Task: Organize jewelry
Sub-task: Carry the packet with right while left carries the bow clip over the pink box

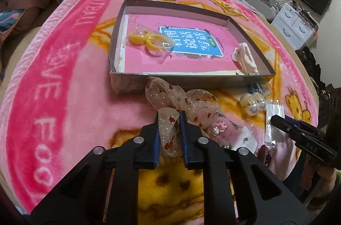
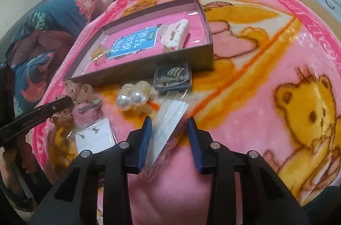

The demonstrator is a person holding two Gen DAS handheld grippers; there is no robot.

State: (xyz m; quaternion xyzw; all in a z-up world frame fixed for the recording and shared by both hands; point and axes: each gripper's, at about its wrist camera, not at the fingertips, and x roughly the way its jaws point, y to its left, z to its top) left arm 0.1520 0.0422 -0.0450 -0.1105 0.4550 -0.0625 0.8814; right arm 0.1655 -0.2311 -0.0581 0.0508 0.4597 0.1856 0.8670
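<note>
The left gripper [image 1: 169, 118] has its jaws closed on a tail of the sheer bow [image 1: 183, 103], which lies on the blanket [image 1: 53, 76] just in front of the box [image 1: 191, 76]. The step looks like moving the bow into the box, so the next move calls for a lift over the near wall. The right gripper [image 2: 169, 129] is open around a clear packet [image 2: 172, 118], apparently not pinching it. Inside the box, the middle is free between the yellow rings [image 1: 149, 39] and white clip [image 1: 245, 54].
</note>
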